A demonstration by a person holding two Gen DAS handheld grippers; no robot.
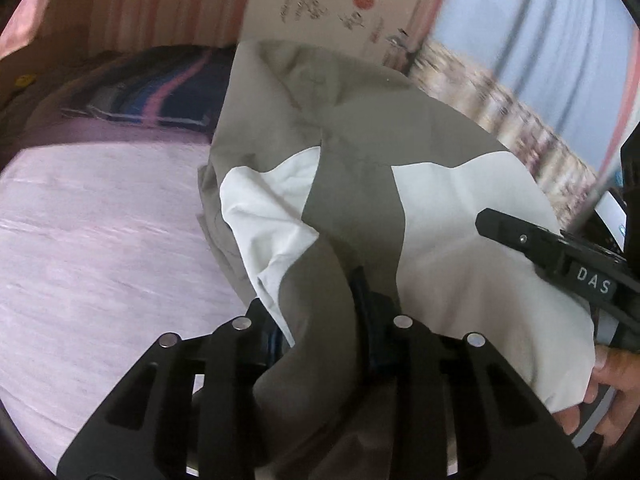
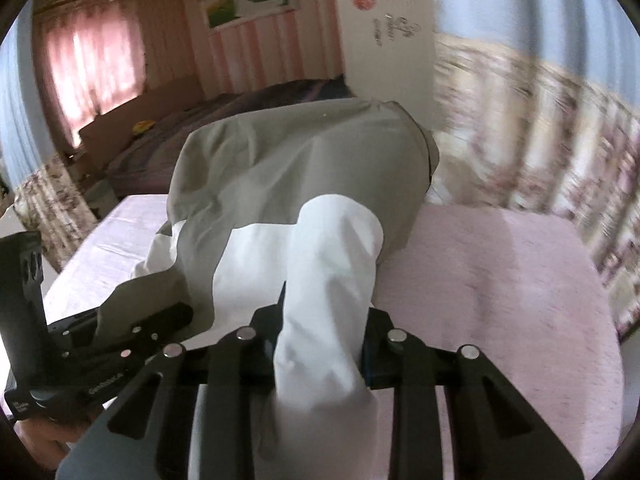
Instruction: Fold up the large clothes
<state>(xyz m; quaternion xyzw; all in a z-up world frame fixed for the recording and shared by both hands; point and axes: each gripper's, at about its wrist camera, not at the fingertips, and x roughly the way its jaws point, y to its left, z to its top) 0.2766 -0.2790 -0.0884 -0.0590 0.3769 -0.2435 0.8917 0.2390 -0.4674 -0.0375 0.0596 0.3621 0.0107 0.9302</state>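
Observation:
A large grey-and-white garment (image 1: 360, 152) hangs bunched between both grippers above a pink bed sheet (image 1: 100, 248). My left gripper (image 1: 320, 320) is shut on a grey fold of it. My right gripper (image 2: 324, 332) is shut on a white fold of the garment (image 2: 304, 152), whose far end rests on the sheet (image 2: 500, 280). The right gripper shows at the right edge of the left wrist view (image 1: 552, 252), with a hand behind it. The left gripper shows at the lower left of the right wrist view (image 2: 120, 340).
A dark striped blanket (image 1: 160, 96) lies at the far end of the bed. A white door with red stickers (image 1: 320, 4) and pink striped walls stand beyond. Floral wallpaper (image 2: 540, 128) runs along the right. A curtained window (image 2: 92, 60) glows at the left.

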